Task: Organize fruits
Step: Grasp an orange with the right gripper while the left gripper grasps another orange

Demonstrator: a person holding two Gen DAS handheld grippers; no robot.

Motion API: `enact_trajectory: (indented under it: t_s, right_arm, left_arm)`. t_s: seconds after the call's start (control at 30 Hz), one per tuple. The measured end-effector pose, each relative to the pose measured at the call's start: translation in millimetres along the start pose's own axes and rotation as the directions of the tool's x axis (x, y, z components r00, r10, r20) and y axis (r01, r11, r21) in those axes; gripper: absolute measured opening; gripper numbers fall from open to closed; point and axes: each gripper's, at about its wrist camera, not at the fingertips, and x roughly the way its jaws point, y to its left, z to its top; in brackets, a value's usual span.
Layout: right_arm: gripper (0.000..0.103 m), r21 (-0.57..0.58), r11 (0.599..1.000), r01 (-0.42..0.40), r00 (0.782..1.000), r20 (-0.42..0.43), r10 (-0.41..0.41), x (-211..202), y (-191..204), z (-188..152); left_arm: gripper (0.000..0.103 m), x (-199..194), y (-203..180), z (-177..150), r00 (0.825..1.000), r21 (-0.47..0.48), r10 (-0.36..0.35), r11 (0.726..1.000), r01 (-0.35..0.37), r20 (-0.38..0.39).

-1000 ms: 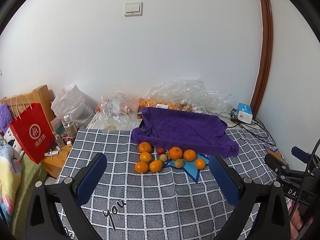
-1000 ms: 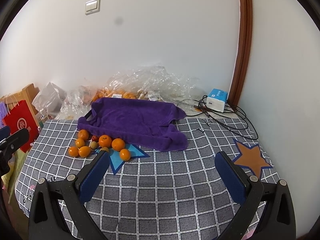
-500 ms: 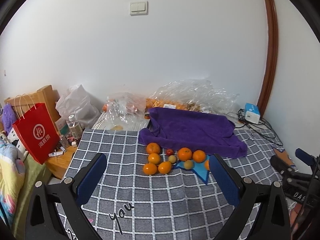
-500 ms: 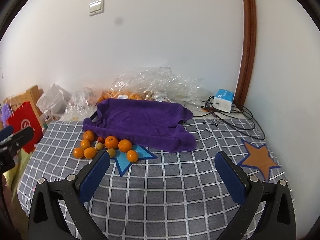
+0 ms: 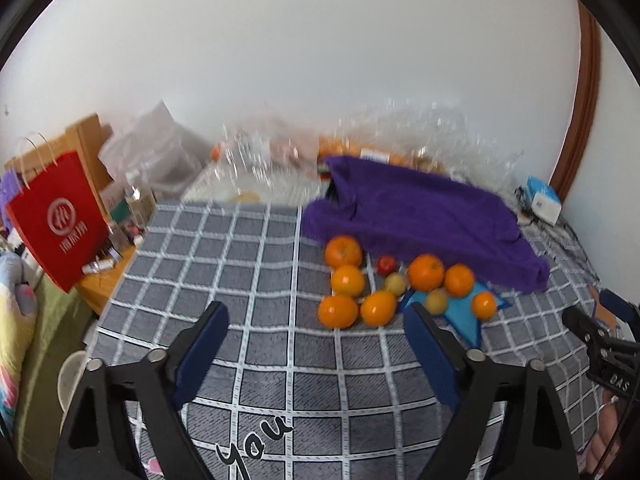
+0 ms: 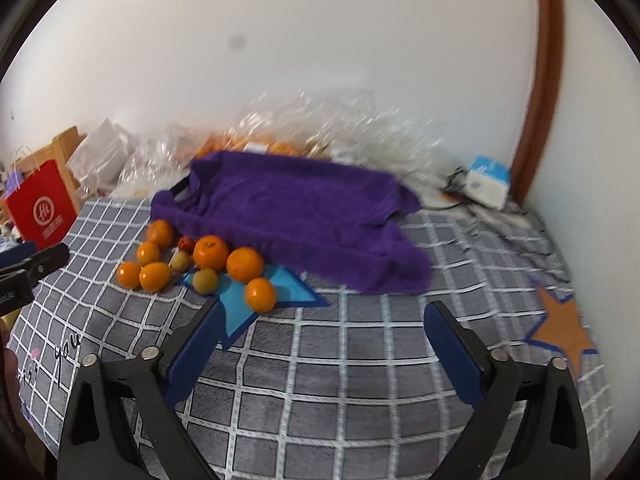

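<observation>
A cluster of several oranges (image 5: pixel 343 252) lies on the grey checked cloth (image 5: pixel 240 264), with a small red fruit (image 5: pixel 386 264) and two small yellow-green fruits (image 5: pixel 395 283) among them. The same cluster shows in the right wrist view, oranges (image 6: pixel 211 252) beside a blue star patch (image 6: pixel 288 286). A purple towel (image 5: pixel 420 216) lies just behind the fruit. My left gripper (image 5: pixel 320 326) is open and empty, short of the cluster. My right gripper (image 6: pixel 324 326) is open and empty, to the right of the fruit.
Crumpled clear plastic bags (image 5: pixel 400 132) with more oranges sit against the wall behind the towel. A red paper bag (image 5: pixel 60 216) and clutter stand left of the bed. A white-blue box (image 6: pixel 488 180) with cables lies at the back right. An orange star patch (image 6: pixel 564 328) marks the cloth.
Both grippers have moved forward and lower toward the fruit; the cluster and towel now look larger and nearer. Nothing was grasped and the fingers stay open.
</observation>
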Motion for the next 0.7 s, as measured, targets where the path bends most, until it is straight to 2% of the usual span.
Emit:
enact_trajectory:
  t_s: [0.07,0.13,0.23,0.33,0.47,0.57,0.63,0.7]
  right_arm:
    - [0.093,-0.001,1.000,-0.005,1.000,-0.016,0.005,17.9,3.8,-2.9]
    - [0.082,0.005,0.999,-0.032,0.999,-0.027,0.032,32.7,6.0,-5.5]
    - [0.072,0.013,0.996,-0.090,0.993,-0.073,0.090,55.0,12.0,-6.6]
    - [0.068,-0.010,0.993,-0.118,0.988,-0.100,0.117,70.8,21.8,-5.0]
    - [0.062,-0.034,0.989,-0.146,0.982,-0.122,0.141,91.3,36.6,-3.2]
    - [0.052,-0.051,0.987,-0.152,0.978,-0.149,0.143,103.5,43.0,-3.9]
    - [0.039,-0.070,0.986,-0.150,0.976,-0.168,0.137,111.9,45.8,-5.2]
    - [0.032,-0.068,0.987,-0.145,0.975,-0.178,0.131,116.9,44.9,-6.4]
  left_arm:
    - [0.085,13.4,3.9,-4.4,1.000,0.006,0.011,1.000,-0.011,-0.017]
    - [0.084,24.5,8.2,-9.1,0.999,0.014,0.016,1.000,-0.016,-0.030]
    - [0.084,38.3,18.7,-14.0,0.998,-0.005,0.004,1.000,-0.004,-0.066]
    - [0.084,46.3,29.5,-18.5,0.996,-0.037,-0.037,0.999,0.035,-0.077]
    - [0.083,56.1,34.6,-20.3,0.995,-0.053,-0.050,0.998,0.046,-0.088]
    - [0.083,63.4,28.8,-17.8,0.992,-0.043,-0.076,0.996,0.072,-0.098]
    - [0.083,68.3,20.3,-16.1,0.989,-0.028,-0.107,0.994,0.105,-0.104]
    - [0.083,75.5,10.6,-15.1,0.988,-0.012,-0.102,0.995,0.101,-0.118]
